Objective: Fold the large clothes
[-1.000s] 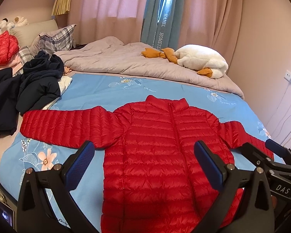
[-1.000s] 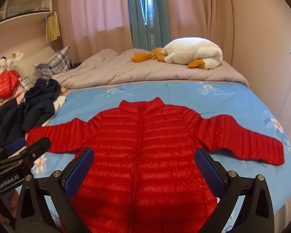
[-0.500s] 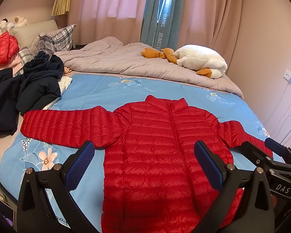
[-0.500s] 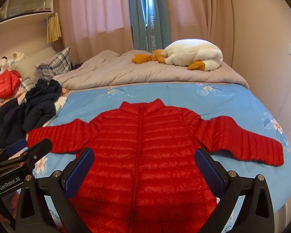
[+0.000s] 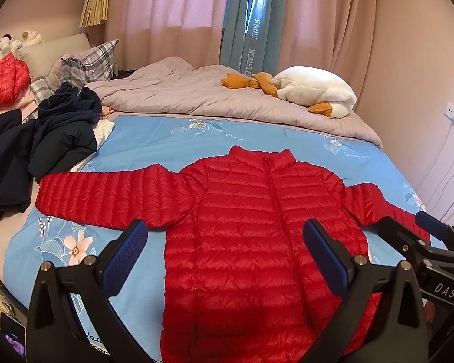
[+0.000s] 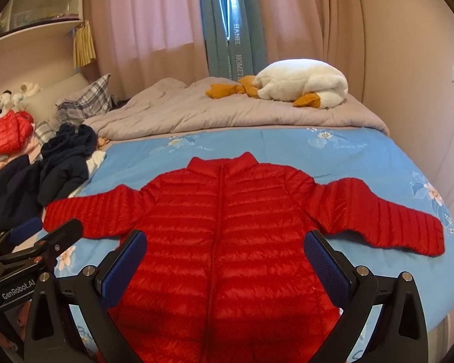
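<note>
Red jacket (image 5: pixel 251 230) flat beneath open left hand-held gripper (image 5: pixel 227 251)

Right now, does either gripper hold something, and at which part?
Nothing is held. The left gripper and the right gripper both have open jaws above the jacket, which lies flat on the bed.

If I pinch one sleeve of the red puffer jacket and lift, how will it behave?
The red puffer jacket is thin quilted down, so probably light and floppy: the sleeve should drape and drag the body along. Its shell has a slight sheen, so it may slip from the right gripper.
</note>
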`<state>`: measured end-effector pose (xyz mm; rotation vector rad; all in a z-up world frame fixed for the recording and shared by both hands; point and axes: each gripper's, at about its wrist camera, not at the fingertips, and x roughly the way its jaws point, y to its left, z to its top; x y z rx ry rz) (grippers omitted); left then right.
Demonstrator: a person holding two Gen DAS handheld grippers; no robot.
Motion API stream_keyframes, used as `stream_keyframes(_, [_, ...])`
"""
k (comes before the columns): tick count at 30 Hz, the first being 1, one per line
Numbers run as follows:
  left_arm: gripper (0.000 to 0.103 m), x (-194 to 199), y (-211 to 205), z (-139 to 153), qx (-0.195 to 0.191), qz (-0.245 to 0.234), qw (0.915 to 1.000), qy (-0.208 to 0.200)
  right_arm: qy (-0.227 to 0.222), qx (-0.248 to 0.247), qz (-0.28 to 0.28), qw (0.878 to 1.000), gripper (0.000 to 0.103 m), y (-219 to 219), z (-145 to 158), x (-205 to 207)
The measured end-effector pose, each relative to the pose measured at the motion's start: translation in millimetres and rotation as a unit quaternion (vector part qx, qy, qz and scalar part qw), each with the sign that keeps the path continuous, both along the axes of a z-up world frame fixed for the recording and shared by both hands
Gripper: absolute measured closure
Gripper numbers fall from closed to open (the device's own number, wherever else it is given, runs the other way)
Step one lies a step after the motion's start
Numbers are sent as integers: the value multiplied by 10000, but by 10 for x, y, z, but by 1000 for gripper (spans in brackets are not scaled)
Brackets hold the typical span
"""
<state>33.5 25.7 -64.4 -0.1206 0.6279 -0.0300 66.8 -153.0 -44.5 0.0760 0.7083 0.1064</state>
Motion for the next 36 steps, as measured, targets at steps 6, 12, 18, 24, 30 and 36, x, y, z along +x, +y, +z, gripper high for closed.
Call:
stream_keyframes(6, [0,-10,12,-23,4,13,10000,36,29,19,14,10000,0,-4,-18,11])
stream_keyframes(12, [0,-2,22,-52,-6,46,10000,72,57,33,36,10000,0,-13,-30,17])
stream_keyframes(18, [0,7,52,-78,-28,149,9998,108,65,130,100,9998,0,-16,-57,32])
stream_keyframes(24, [0,15,76,-86,-53,235,9996,120,135,134,122,9997,0,11,-82,71])
stream_keyframes(30, [0,17,98,-89,-69,266,9995,129,171,142,137,9997,0,23,-84,85])
stream_keyframes(36, [0,13,118,-120,-151,252,9994,193,207,18,216,9996,0,61,-82,86])
